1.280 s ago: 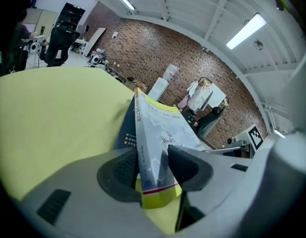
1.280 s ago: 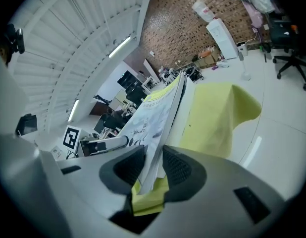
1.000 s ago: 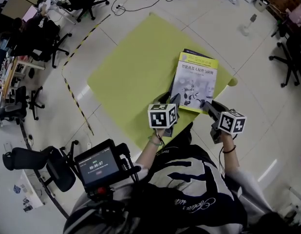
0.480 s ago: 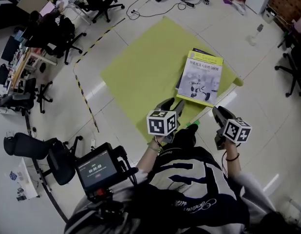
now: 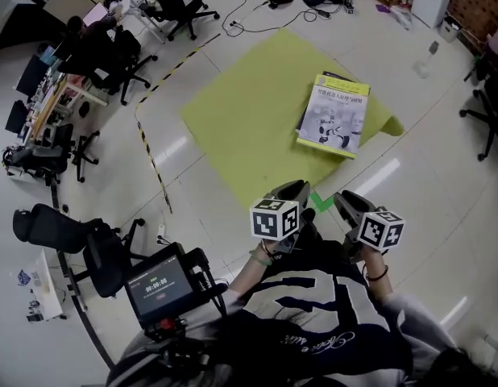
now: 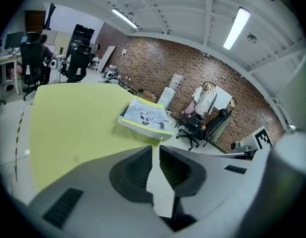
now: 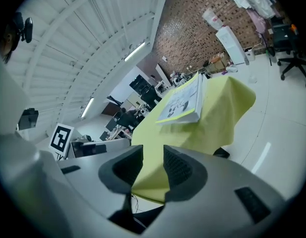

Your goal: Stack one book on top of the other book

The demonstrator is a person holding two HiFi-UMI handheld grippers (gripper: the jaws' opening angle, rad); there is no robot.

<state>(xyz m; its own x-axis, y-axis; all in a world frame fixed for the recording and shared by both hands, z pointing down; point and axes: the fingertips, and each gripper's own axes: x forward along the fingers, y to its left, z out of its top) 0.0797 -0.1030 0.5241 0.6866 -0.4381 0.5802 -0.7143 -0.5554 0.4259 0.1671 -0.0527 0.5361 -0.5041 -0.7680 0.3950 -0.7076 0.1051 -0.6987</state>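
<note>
Two books lie stacked on the yellow-green table (image 5: 241, 111). The top book (image 5: 333, 115) has a white and yellow cover with a robot picture. The lower book's dark edge (image 5: 302, 118) peeks out on the left. The stack also shows in the left gripper view as the books (image 6: 145, 118) and in the right gripper view as the books (image 7: 181, 105). My left gripper (image 5: 291, 189) hangs off the table's near corner, its jaws closing to a narrow gap with nothing between them (image 6: 156, 150). My right gripper (image 5: 346, 198) is beside it, open and empty (image 7: 153, 155).
Office chairs (image 5: 112, 51) and desks stand at the left, another chair (image 5: 489, 119) at the right. Yellow-black tape (image 5: 152, 156) runs along the floor. Cables (image 5: 257, 14) lie beyond the table. A screen device (image 5: 160, 282) sits at the person's chest.
Both grippers have drawn back from the books' near edge, off the table toward the person. The left gripper's jaws have narrowed. The book stack stays put.
</note>
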